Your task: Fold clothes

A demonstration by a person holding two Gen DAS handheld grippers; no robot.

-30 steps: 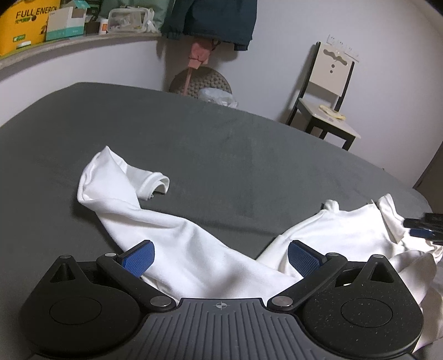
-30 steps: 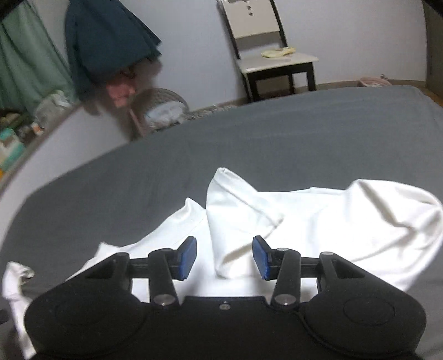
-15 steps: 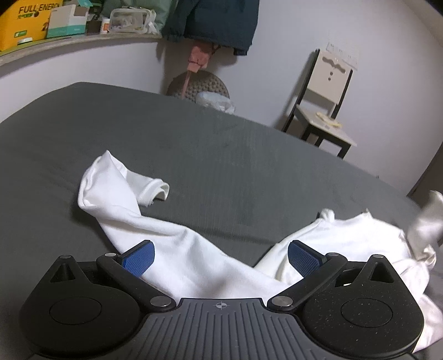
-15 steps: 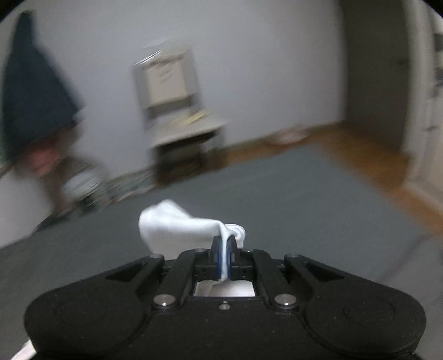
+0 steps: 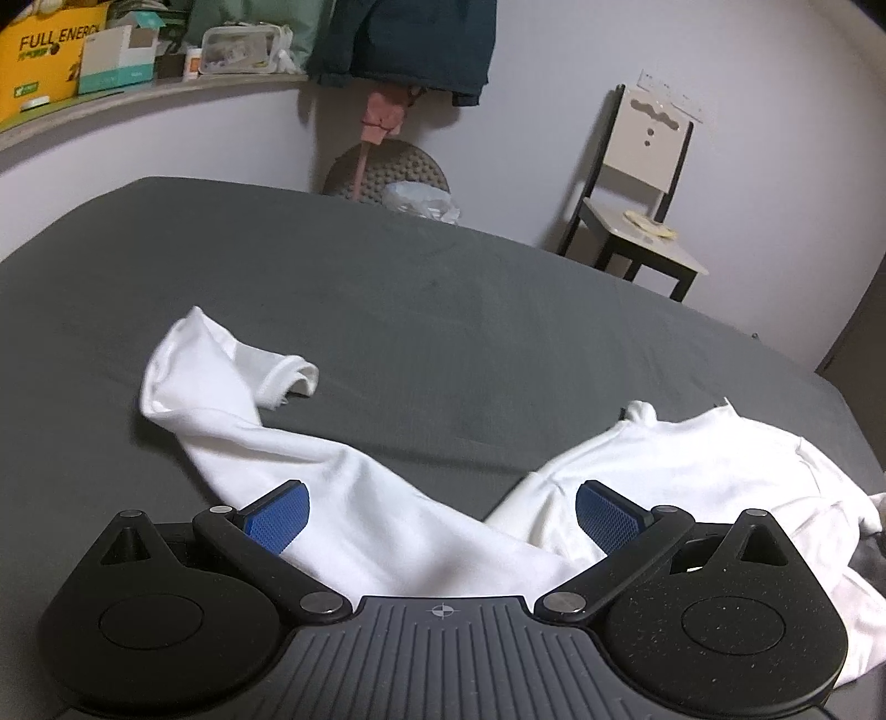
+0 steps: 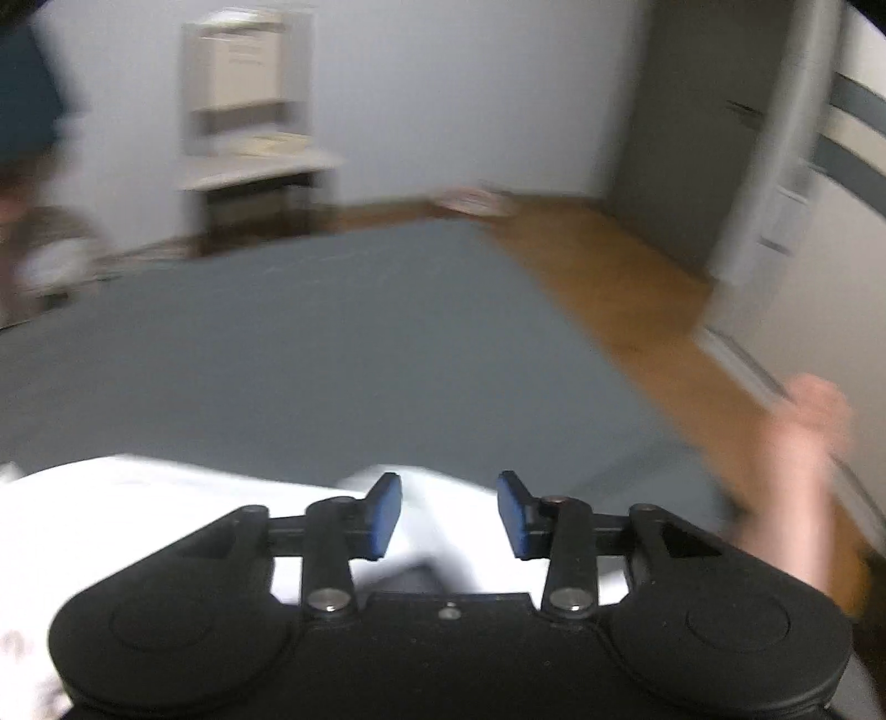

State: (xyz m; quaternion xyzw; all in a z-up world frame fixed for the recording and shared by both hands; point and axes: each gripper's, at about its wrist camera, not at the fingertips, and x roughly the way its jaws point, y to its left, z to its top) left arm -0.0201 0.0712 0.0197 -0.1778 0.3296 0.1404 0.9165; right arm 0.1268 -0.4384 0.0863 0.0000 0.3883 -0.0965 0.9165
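A white long-sleeved top (image 5: 360,498) lies crumpled on a dark grey bed (image 5: 443,310). One sleeve with its cuff (image 5: 288,379) runs to the far left; the body (image 5: 692,471) is spread to the right. My left gripper (image 5: 440,512) is open and hovers low over the sleeve, its blue pads on either side of the cloth without pinching it. In the blurred right wrist view my right gripper (image 6: 448,512) is open, with white cloth (image 6: 166,498) lying under and behind its pads.
A chair (image 5: 637,210) stands beyond the bed's far edge. A wall shelf (image 5: 138,94) holds boxes, dark clothes (image 5: 404,39) hang beside it. In the right wrist view the wooden floor (image 6: 609,266) lies past the bed's right edge, and a hand (image 6: 797,443) shows at the right.
My right gripper shut on the cloth and lifted it to the right, and now it has opened and let it go. The top's body lies more spread out. My left gripper stayed open.
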